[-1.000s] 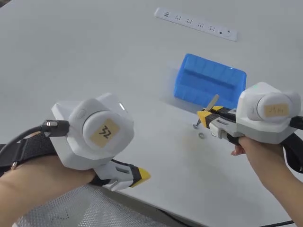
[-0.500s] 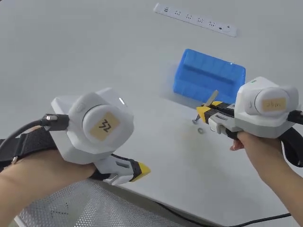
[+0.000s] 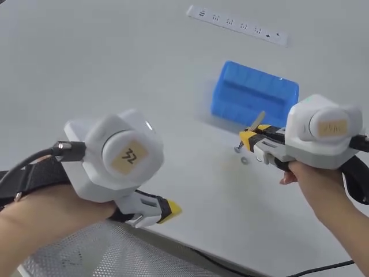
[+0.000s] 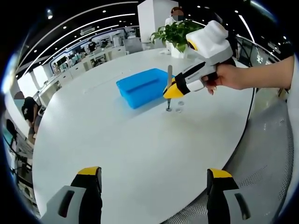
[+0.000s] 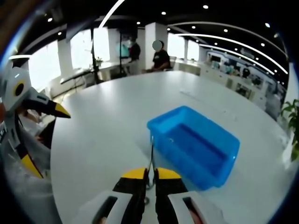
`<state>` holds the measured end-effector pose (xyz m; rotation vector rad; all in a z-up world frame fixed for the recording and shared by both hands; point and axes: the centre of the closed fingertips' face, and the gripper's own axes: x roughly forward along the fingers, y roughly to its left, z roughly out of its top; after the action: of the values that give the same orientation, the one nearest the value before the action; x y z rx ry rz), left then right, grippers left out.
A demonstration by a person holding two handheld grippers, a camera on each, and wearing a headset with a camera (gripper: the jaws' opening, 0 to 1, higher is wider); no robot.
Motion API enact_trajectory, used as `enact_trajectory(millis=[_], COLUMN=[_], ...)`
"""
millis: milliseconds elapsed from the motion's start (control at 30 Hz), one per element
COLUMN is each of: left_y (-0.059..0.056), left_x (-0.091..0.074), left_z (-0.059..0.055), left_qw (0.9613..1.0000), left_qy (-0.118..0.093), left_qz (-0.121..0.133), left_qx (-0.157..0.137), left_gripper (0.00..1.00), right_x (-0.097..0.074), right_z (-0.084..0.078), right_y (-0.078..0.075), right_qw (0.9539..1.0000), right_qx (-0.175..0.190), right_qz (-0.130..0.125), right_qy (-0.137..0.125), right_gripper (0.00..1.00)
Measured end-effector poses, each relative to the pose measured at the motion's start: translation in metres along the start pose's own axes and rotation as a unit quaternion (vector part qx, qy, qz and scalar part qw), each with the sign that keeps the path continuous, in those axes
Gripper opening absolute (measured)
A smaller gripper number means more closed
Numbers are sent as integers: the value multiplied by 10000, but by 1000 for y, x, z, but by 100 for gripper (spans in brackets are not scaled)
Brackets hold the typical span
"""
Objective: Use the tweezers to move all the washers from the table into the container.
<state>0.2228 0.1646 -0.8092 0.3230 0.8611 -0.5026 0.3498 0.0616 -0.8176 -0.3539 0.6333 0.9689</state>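
My right gripper (image 3: 248, 139) is shut on a pair of metal tweezers (image 3: 255, 125), which slant down to the white table. Their tip (image 3: 237, 150) sits just beside a small washer (image 3: 245, 160). In the left gripper view the tweezers (image 4: 169, 88) stand upright over two washers (image 4: 179, 107). The blue container (image 3: 253, 95) lies just behind them, open and showing nothing inside (image 5: 196, 144). In the right gripper view the tweezers (image 5: 150, 156) stick out of the closed jaws (image 5: 148, 173). My left gripper (image 3: 167, 210) hovers at the near table edge, open (image 4: 154, 182) and holding nothing.
A white power strip (image 3: 236, 26) lies at the far side of the table (image 3: 115, 69). A grey mesh surface (image 3: 92, 254) shows below the near edge. People stand at distant desks (image 5: 161, 58), and a potted plant (image 4: 176, 35) is behind the table.
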Motion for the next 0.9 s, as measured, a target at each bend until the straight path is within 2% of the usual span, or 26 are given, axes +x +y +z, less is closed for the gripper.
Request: enact_trajectory(millis=[333, 500, 667, 900], left_y=[1, 0, 0, 0], left_x=[-2, -2, -1, 0], left_z=[1, 0, -1, -3], left_qw=[10000, 10000, 9999, 9999], left_qy=[23, 39, 68, 93], left_qz=[14, 13, 8, 4], left_qx=[63, 68, 96, 91], left_gripper=[95, 95, 95, 95], right_x=[0, 0, -8, -20], right_z=[0, 2, 15, 48], right_y=[1, 0, 2, -5], right_qw=[9999, 9999, 9999, 9990], right_qx=[-19, -22, -79, -102], right_qz=[68, 106, 113, 11], right_qy=[99, 63, -53, -428], right_gripper=[3, 3, 3, 3])
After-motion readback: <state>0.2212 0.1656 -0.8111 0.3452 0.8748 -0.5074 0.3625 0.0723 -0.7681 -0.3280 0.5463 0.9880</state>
